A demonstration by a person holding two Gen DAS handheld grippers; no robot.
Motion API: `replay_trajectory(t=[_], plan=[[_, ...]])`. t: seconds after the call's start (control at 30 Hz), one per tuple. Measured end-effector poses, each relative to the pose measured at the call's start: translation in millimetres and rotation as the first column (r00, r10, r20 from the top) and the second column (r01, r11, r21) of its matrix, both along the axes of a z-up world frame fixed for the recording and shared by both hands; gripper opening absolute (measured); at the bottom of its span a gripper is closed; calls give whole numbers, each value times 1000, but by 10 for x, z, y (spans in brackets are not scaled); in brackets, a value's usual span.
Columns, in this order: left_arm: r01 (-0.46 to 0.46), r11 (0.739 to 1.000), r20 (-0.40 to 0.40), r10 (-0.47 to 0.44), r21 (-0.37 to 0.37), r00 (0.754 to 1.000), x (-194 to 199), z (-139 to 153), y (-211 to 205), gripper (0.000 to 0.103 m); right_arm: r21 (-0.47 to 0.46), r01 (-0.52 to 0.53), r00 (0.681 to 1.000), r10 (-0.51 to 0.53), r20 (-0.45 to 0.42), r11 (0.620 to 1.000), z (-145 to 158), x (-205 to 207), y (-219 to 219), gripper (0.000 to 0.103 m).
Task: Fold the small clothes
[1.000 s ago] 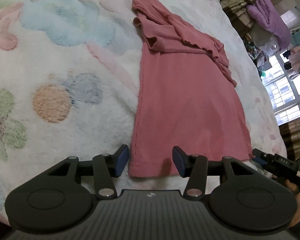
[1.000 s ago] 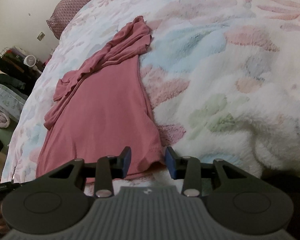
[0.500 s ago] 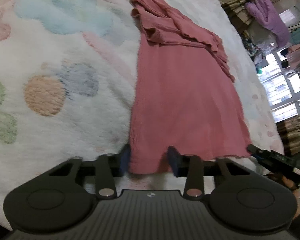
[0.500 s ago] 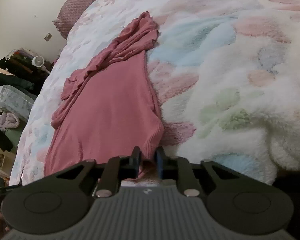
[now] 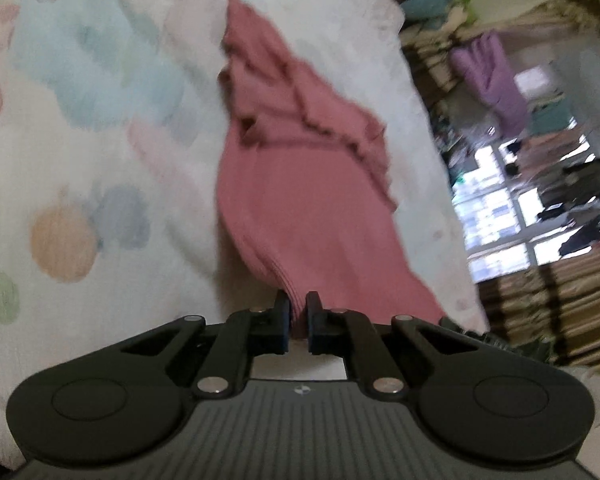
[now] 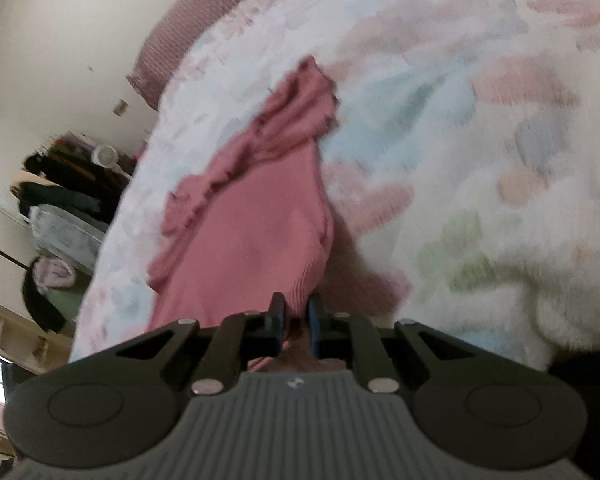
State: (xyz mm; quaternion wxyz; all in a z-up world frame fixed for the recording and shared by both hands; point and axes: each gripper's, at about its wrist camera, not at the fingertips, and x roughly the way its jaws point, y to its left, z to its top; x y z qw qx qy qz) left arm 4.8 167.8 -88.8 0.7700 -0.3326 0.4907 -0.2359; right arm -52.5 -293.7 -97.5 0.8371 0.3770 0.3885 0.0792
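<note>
A pink ribbed garment (image 5: 300,200) lies lengthwise on a fluffy pastel flower blanket (image 5: 100,160), its far end bunched with frilled edges. My left gripper (image 5: 298,300) is closing on the near hem at the garment's left corner, and the cloth is pinched between its pads and lifted into a ridge. In the right wrist view the same garment (image 6: 252,232) runs away from me. There my right gripper (image 6: 297,302) is closing on the hem's right corner, with the fabric pressed between its blue pads and raised off the blanket (image 6: 480,160).
A mauve pillow (image 6: 196,28) lies at the head of the bed. Piled clothes and bags (image 6: 60,192) stand beyond one bed edge. Past the other edge are a bright window (image 5: 500,208) and a hanging purple garment (image 5: 496,80).
Both grippers went from open astride the hem to pinched on it. Both hem corners have come up off the blanket, and both views have tilted upward.
</note>
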Motion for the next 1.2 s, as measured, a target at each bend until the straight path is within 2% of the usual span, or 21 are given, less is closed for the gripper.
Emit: replay_trajectory(t=[0.27,0.53,0.67,0.8,0.93,1.2], plan=[[-53,996,47,56,-66,997,189,176,100,7,6,-10,995,10,96,1000,409,151,-55,7],[-108,987,71,116,-117,991,567,281,63,7,5,-5,992,5,124,1000,584,457,-148,7],[-113,980,95,129,-165,987,828,384,62,7,0,-6,990,6,143,1000,693,635,-199,7],[-126,974,116,149,-186,982,1124,477,59,7,7,-5,987,4,162,1000,811,908,-258,7],[-138,978,127,158,-154,979,1494,490,18,7,-13,-9,986,11,165,1000,880,1277,-303,7],[-188,970,46,197,-156,979,2253,219,-18,7,-18,-9,995,11,98,1000,730,2129,-366,7]])
